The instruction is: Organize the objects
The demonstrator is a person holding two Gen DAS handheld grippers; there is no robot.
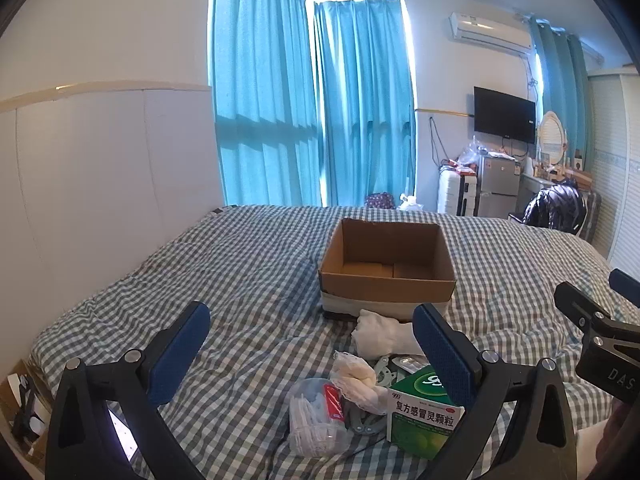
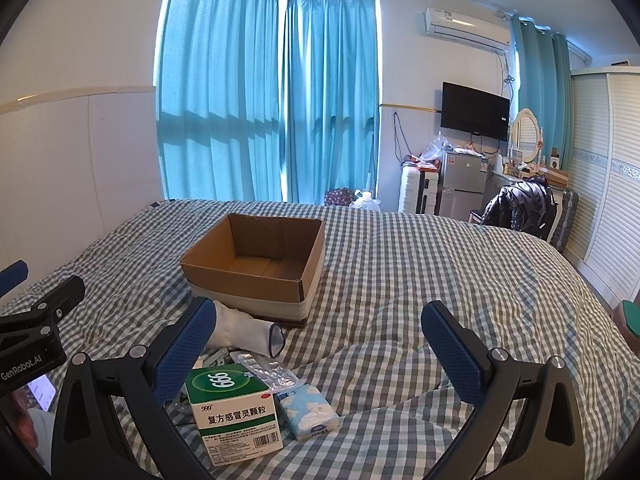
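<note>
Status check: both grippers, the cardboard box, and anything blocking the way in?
Left gripper open, holding nothing. Right gripper open, holding nothing. Cardboard box upright on the bed, open-topped, looks empty. Medicine box, white sock, tissue pack loose before it; path unblocked.

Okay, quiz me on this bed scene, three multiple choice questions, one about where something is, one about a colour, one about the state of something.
1. Where does the white sock lie?
A. Inside the cardboard box
B. On the bed just in front of the cardboard box
C. On the far side of the box

2. What colour is the top of the medicine box?
A. Green
B. Red
C. Yellow

3. How is the right claw?
A. Shut on the tissue pack
B. Shut on nothing
C. Open, holding nothing

Answers:
1. B: the sock rests on the checked cover against the near wall of the cardboard box.
2. A: its top is green with white numerals.
3. C: its blue pads stand wide apart, with the tissue pack lying untouched below.
</note>
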